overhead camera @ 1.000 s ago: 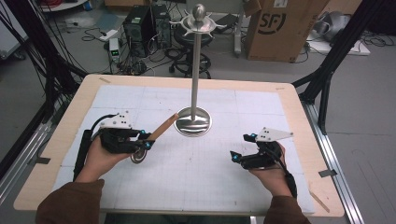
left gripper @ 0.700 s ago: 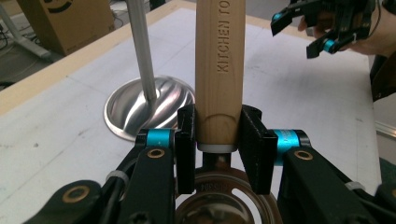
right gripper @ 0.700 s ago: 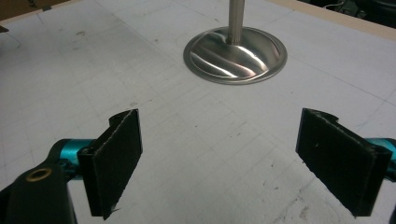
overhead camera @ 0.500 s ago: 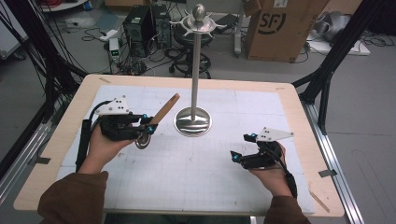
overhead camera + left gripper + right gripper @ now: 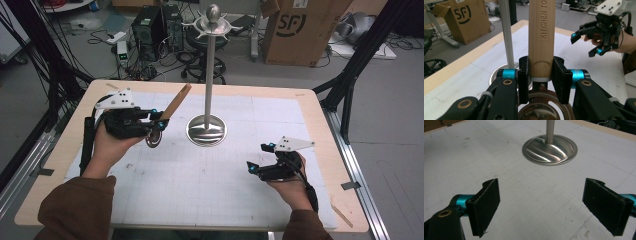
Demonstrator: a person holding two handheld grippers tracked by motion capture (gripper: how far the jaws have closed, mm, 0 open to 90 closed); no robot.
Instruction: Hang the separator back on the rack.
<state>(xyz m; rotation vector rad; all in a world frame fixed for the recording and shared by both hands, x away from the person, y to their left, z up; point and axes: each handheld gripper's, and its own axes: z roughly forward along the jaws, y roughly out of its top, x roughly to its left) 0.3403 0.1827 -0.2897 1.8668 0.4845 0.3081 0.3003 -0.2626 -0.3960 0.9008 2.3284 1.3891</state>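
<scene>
The left tongs [image 5: 159,119] pinched a wooden-handled kitchen tool [image 5: 175,102] just above its metal head, lifted beside the stand [image 5: 210,75]. The right tongs [image 5: 260,159] rested spread on the bench [image 5: 310,115]. Carrying seemed underway; hanging it likely came next.

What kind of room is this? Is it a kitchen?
Probably not a kitchen: it looks like a lab or workshop. Computer towers and loose cables sit on the floor, with a cardboard shipping box beyond the gridded work table.
</scene>
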